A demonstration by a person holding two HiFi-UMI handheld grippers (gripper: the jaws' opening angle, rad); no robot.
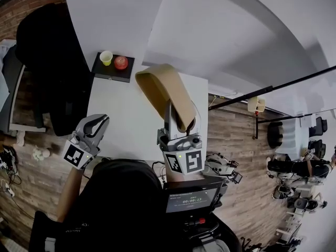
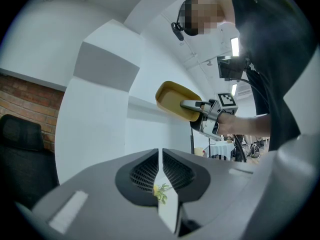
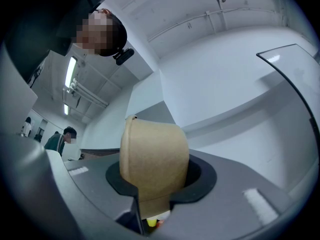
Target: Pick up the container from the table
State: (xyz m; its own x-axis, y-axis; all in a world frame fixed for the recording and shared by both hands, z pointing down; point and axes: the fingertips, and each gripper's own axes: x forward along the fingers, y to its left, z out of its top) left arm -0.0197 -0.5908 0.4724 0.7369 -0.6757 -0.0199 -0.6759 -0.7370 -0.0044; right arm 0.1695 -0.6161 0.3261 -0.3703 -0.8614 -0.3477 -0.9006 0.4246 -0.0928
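Observation:
The container (image 1: 165, 91) is a tan paper tub, lifted off the white table (image 1: 128, 117) and tilted on its side. My right gripper (image 1: 180, 121) is shut on its lower end, and the tub fills the space between the jaws in the right gripper view (image 3: 152, 159). The left gripper view shows the same tub (image 2: 174, 98) in the air with a finger (image 2: 192, 104) along its side. My left gripper (image 1: 101, 121) hovers by the table's left edge, away from the tub. Its jaws (image 2: 160, 171) are shut with nothing in them.
A black tray (image 1: 111, 73) at the table's far end carries a yellow cup (image 1: 106, 58) and a red apple (image 1: 121, 62). A black chair (image 1: 44, 51) stands to the left. A small screen (image 1: 191, 199) sits below the right gripper. Wooden floor surrounds the table.

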